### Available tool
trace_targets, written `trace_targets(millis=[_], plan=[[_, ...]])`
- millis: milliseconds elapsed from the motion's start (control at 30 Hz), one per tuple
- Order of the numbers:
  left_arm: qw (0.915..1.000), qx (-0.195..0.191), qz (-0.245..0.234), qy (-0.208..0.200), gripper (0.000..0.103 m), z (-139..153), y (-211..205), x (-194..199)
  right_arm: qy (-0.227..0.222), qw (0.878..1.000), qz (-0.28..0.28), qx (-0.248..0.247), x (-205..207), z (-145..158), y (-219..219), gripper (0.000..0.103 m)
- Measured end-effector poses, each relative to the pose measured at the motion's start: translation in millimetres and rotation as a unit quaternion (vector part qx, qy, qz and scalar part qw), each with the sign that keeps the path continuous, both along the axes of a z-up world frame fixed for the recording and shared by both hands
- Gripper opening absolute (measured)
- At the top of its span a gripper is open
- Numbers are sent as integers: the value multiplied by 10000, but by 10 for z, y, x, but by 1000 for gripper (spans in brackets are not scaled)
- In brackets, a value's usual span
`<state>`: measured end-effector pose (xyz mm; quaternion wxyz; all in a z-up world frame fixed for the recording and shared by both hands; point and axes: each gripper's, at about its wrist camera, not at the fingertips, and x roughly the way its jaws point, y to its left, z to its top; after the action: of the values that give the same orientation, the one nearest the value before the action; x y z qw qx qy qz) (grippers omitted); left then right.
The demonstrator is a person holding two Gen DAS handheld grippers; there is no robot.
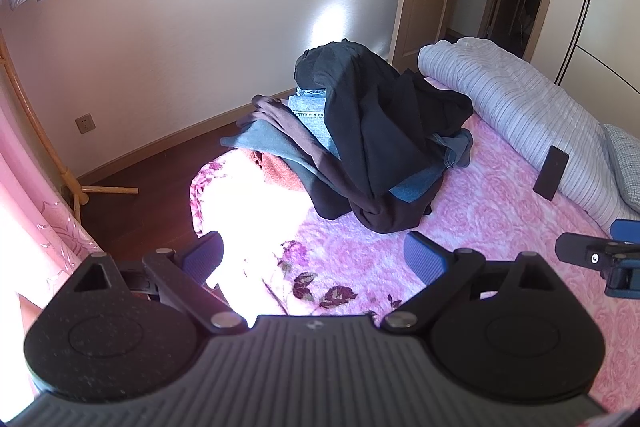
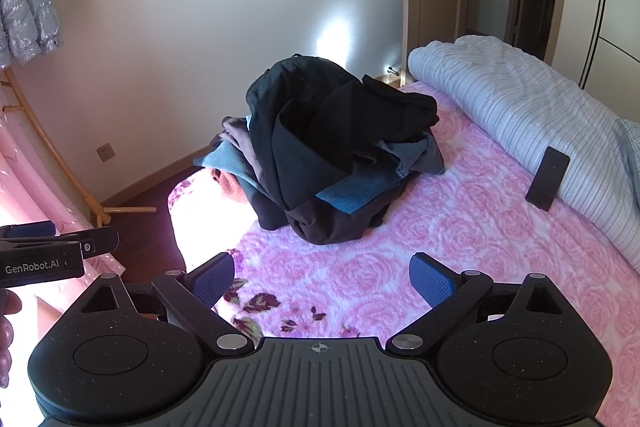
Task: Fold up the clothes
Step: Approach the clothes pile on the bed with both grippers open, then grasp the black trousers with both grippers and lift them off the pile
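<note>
- while nothing is lifted yet, the pink rose-patterned fleece bed cover [image 2: 460, 235] gives a broad soft work surface, bare in front of both tools.
- along its far side lies the rolled grey-striped quilt [image 2: 520, 107], with a flat black rectangular device [image 2: 548, 178] leaning on it, well apart from the clothes.
- the heap of dark and denim clothes [image 2: 336, 151] sits near the bed's far left corner, a black garment [image 1: 376, 115] draped on top, blue denim [image 1: 310, 107] beneath.
- i judge the step is picking one piece: take the black top layer by an edge, lift clear, spread it on the bare cover.
- the left gripper [image 1: 316, 259] has its jaws wide apart, holding nothing.
- the right gripper [image 2: 324, 279] likewise gapes wide, empty.
</note>
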<state>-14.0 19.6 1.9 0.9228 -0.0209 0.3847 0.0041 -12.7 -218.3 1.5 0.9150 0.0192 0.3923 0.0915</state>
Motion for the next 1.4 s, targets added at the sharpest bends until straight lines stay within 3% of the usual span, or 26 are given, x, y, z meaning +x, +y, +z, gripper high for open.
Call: trace_targets(millis=[1067,1300,1400], plan=[[9992,147,376,-27,95,-4,-78,-62,-168,9990,393,85,168,2,-72,97],[9996,177,202,132,95,-159,1,372,-251,9986,458,18,462,-72,-38,97],[9998,56,55,165,95,-263,111,775,-286,9987,408,44,741,-144,-52,97]])
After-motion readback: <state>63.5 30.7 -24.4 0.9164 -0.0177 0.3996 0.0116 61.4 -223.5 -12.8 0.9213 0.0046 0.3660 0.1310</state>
